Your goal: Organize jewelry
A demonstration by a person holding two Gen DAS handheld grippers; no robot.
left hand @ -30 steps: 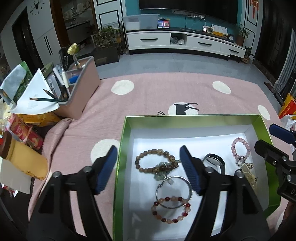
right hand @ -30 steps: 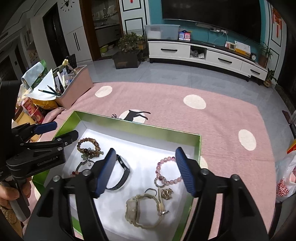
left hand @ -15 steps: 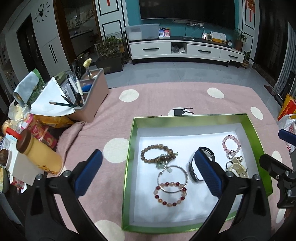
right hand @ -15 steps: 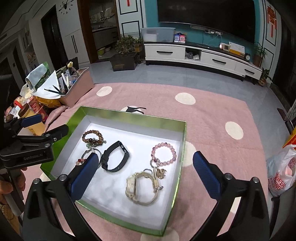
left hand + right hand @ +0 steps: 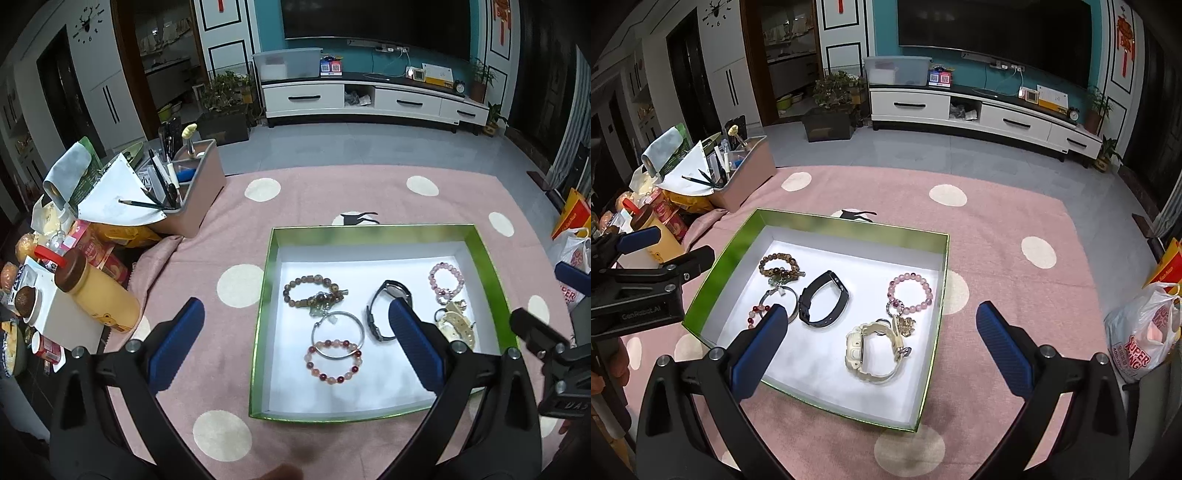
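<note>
A green box [image 5: 484,254] [image 5: 943,280] with a white floor lies on a pink dotted cloth. In it are a brown bead bracelet [image 5: 308,291] [image 5: 777,264], a silver bangle [image 5: 338,334], a red bead bracelet [image 5: 332,365], a black watch [image 5: 384,314] [image 5: 823,302], a pink bead bracelet [image 5: 445,278] [image 5: 910,291] and a cream watch [image 5: 871,349]. My left gripper [image 5: 295,347] is open and empty, held above the box's left front. My right gripper [image 5: 879,345] is open and empty above the box's right front.
A pink organizer [image 5: 195,184] with pens and paper stands at the back left. A yellow bottle [image 5: 96,291] and snack packs lie at the left. A plastic bag [image 5: 1141,332] sits at the right. A TV cabinet [image 5: 373,99] stands far behind.
Both grippers have opened wide and pulled back and up from the box, so the whole box shows. The jewelry has not moved.
</note>
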